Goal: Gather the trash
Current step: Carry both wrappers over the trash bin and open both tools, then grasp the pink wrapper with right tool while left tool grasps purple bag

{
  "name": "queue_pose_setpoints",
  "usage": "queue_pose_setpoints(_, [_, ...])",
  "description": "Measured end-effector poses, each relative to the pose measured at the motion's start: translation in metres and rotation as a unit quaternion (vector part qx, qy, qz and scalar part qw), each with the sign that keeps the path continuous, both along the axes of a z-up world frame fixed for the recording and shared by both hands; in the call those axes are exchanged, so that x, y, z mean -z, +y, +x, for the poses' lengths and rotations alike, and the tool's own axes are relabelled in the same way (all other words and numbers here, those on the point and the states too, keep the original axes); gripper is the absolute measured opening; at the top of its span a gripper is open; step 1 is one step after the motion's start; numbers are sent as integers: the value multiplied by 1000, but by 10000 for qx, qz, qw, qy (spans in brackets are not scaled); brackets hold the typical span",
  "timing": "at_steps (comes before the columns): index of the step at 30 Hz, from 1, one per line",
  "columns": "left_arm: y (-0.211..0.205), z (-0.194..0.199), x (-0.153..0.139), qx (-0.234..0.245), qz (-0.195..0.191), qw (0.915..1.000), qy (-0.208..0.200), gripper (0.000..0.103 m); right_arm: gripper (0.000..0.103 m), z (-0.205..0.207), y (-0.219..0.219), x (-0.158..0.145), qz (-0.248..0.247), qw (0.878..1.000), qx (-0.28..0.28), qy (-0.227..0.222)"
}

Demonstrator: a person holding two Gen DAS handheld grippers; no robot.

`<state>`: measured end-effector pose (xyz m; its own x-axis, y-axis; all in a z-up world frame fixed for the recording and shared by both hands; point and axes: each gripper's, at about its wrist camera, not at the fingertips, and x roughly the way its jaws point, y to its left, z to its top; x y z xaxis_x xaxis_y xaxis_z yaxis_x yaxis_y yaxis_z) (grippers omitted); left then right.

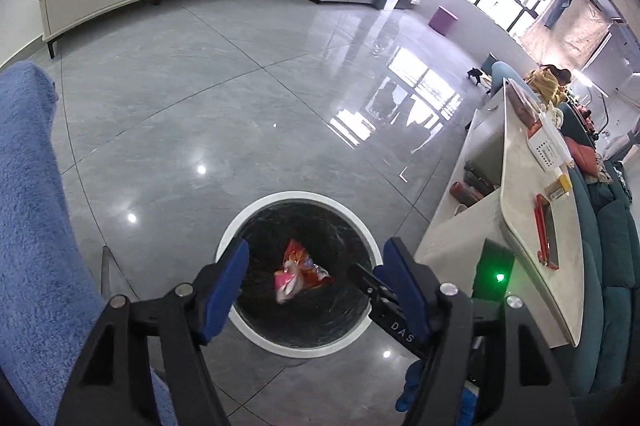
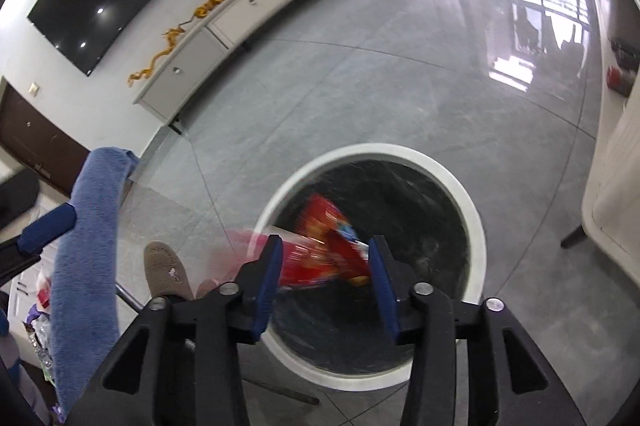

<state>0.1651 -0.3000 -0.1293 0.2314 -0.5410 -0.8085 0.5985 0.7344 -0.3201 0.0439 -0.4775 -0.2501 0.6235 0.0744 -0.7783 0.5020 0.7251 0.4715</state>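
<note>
The crinkly red-and-pink snack wrapper sits inside the round white-rimmed trash bin w/ a black liner, seen between the left tongs, which are spread wide w/ nothing touching the blue pads. In the right wrist view there's a blurred red snack packet in the gap of the right tongs, over the near-left part of the bin rim. Those tongs are about half open and the pads don't look like they're pressing on it, so imo it's loose, but the blur makes it hard to be sure. Can't tell if it's the same wrapper as in the other view or a second one.

What could go wrong, guessing here:
- the red packet's pink smear reaches out past the rim on the left, so it could catch the edge and slide onto the grey tiled floor instead of going in. Light foil-ish stuff drifts easily.
- both tongs hover over the same bin mouth, pretty near each other, so they could knock together or nudge the rim.
- the blue fluffy towel hangs just beside the bin, and a brown slipper is on the floor near it, so anything that misses lands around there.

Count, as far as I can see:
- bins: 1
- wrappers: 1 per view, so 1 or 2 total
- tongs: 2, neither gripping
- towels: 1
- slippers: 1
</note>
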Motion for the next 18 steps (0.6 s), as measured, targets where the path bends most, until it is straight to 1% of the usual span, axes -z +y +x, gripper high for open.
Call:
queue_pose_setpoints(5, [11,-5,1,-268,31,9994,-222,69,48,-7,-5,5,59,9999,97,11])
queue_pose_setpoints(7, [21,-8,-4,-451,-25,9982,-393,69,50,-10,-3,2,41,9999,114,-30])
queue_pose_setpoints(10, [36,-11,-15,-595,-50,9964,-596,69,50,-10,-2,-5,33,9998,74,-174])
queue_pose_setpoints(12, [44,-15,-21,-564,49,9957,-731,69,51,-9,1,-16,-54,9996,-18,-292])
queue_pose_setpoints(14, [53,-20,-25,-561,268,9942,-880,69,51,-7,10,-31,-200,9989,-148,-410])
queue_pose_setpoints(18, [78,-23,-28,-829,477,9908,-957,69,51,1,31,-63,-444,9952,-476,-725])
